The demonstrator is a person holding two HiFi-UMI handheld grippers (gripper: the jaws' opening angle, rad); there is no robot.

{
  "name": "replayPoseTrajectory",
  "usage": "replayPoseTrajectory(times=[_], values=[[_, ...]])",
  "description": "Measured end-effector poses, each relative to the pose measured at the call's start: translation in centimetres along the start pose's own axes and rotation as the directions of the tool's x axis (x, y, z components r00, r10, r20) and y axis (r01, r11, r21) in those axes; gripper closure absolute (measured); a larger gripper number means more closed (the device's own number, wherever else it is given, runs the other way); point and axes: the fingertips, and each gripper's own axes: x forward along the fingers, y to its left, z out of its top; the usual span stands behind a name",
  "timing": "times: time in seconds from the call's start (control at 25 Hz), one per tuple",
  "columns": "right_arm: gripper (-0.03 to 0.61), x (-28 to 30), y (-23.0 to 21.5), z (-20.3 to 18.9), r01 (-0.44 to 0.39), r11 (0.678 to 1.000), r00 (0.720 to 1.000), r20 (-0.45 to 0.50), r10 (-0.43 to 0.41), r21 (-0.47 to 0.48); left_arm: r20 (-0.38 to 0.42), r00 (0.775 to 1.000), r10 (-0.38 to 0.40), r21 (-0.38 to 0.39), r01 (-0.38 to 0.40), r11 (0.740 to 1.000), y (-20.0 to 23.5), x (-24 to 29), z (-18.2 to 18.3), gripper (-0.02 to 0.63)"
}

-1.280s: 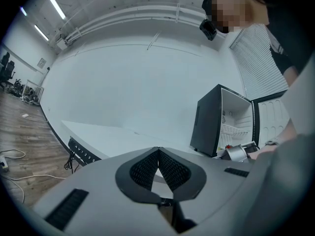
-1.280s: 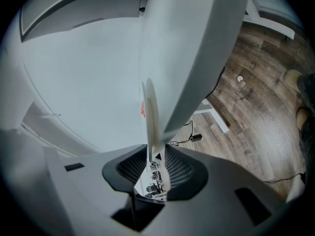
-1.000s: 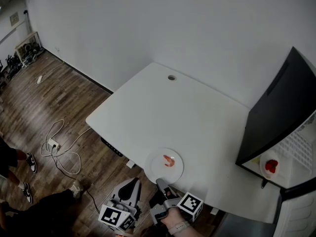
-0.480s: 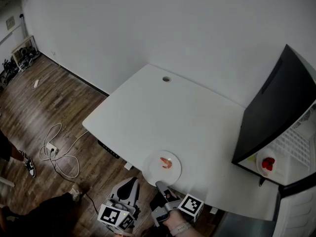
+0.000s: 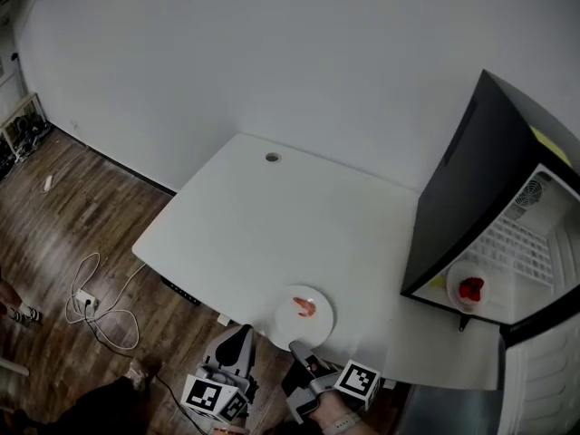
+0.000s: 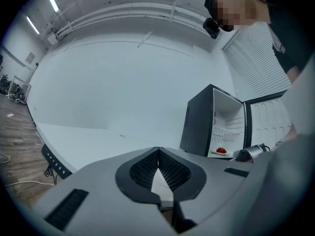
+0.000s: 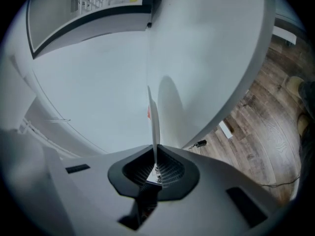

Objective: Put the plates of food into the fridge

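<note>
Plate (image 5: 304, 314), with food: at near edge of table (image 5: 272, 225), its rim clamped in right gripper (image 5: 298, 346). Left gripper (image 5: 242, 332): jaws together, empty, left of plate, apart from it.

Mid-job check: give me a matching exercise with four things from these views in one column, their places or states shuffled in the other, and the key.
Things
1. white round plate with orange-red food
2. white plate with red food
3. left gripper
4. right gripper

Places or states
A. jaws together, nothing between them
B. inside the open black fridge
C. shut on a plate's rim
D. at the white table's near edge

Pairs: 1-D, 2-B, 3-A, 4-C.
</note>
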Motion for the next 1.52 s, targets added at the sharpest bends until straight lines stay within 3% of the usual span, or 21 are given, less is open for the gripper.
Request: replayPoseTrajectory(times=[0.36,0.8,1.2,1.52], values=[[0.561,-5.4,2.4,5.2,-0.034,0.999,0.989,0.141,0.031,0.017,-0.024,0.987,-0.157,0.005,0.158,0.988,-6.1,5.1,0.3,0.607],[0.561,-13.6,5.0,11.7,-0.077,0.997,0.944,0.324,0.065,0.026,-0.033,0.948,-0.317,-0.009,0.317,0.949,-14.7,11.1,0.2,0.607],[0.561,-17.9,6.4,15.1,-0.092,0.995,0.912,0.405,0.069,0.036,-0.044,0.908,-0.416,-0.027,0.415,0.909,-20.1,15.9,0.1,0.607],[0.561,-20.3,7.8,16.8,-0.092,0.995,0.901,0.429,0.068,0.035,-0.035,0.894,-0.446,0.006,0.446,0.895,-22.3,19.4,1.6,0.607]])
